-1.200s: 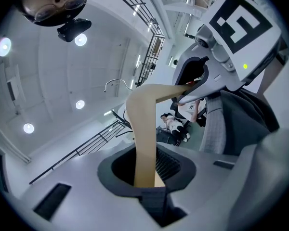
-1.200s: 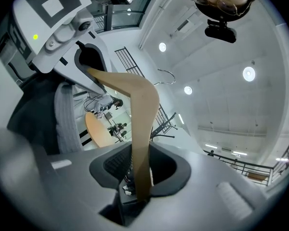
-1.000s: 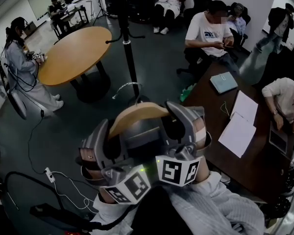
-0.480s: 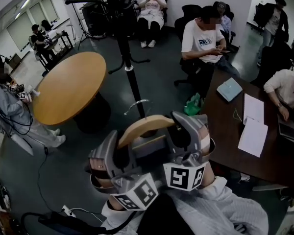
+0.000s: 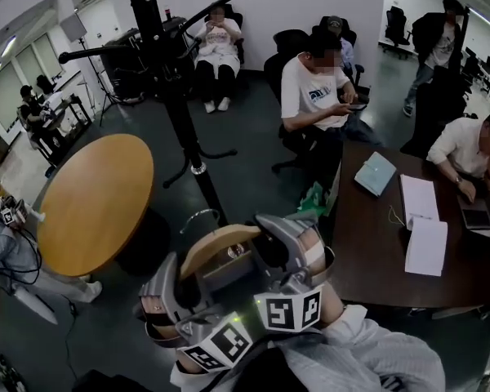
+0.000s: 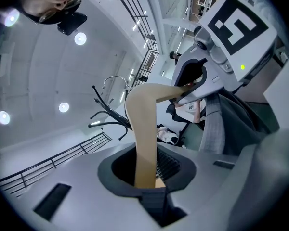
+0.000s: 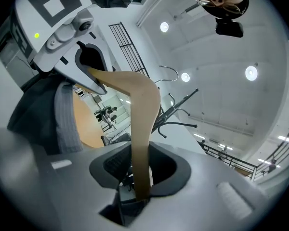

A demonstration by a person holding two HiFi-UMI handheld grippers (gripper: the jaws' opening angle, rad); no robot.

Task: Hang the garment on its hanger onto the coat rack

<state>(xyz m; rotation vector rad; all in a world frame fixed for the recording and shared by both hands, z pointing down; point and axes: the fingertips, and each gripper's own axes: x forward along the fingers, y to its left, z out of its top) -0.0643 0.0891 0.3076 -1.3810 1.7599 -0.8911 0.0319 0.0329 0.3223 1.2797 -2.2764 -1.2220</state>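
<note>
The hanger [image 5: 216, 242], garment [image 6: 231, 124] attached, is pinched by the left tool [image 6: 147, 170] and right tool [image 7: 139, 170], short of the coat rack [image 5: 173, 80] — a peg [image 5: 219, 0] could be struck by a misaimed hook [image 5: 198, 216], and the hanger twisted loose.

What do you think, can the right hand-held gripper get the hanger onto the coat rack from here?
Probably, once closer. The right hand-held gripper clamps the hanger, and its hook is apart from the coat rack, with nothing between them.
</note>
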